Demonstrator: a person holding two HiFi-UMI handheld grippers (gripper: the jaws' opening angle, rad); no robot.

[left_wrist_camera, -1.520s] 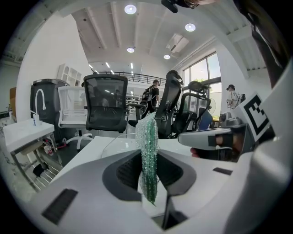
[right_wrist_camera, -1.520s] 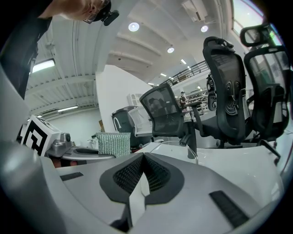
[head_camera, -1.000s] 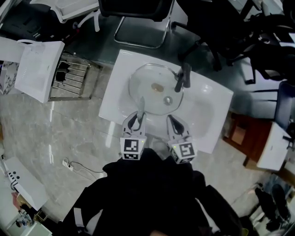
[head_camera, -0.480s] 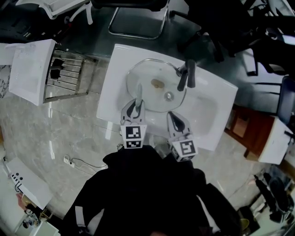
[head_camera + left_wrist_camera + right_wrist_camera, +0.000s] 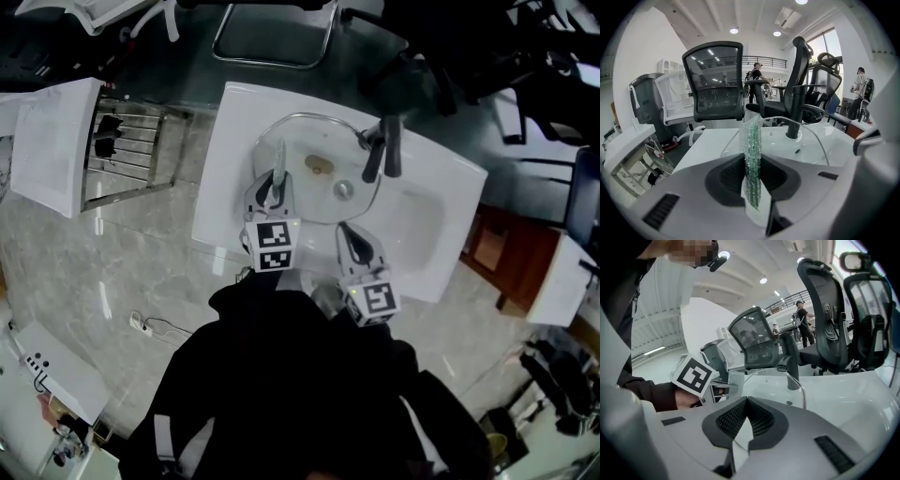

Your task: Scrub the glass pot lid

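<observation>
Showing the glass pot lid lying over the bowl of the white sink, its knob facing up and the dark faucet standing at its far right edge. The left gripper is clamped on a green scrubbing pad, which is held edge-on with its long axis running along the jaws, from near to far. The pad's far end is seen over the left part of the lid, just inside the left rim; contact with the glass cannot be confirmed. The right gripper is closed at the lid's near rim, which appears to be pinched between its jaws. The bulk of the lid therefore lies to the right of and beyond the pad. A scrubbing stroke is judged to call for travel rightward and away across the glass, toward the knob, while the rim is steadied by the right gripper.
</observation>
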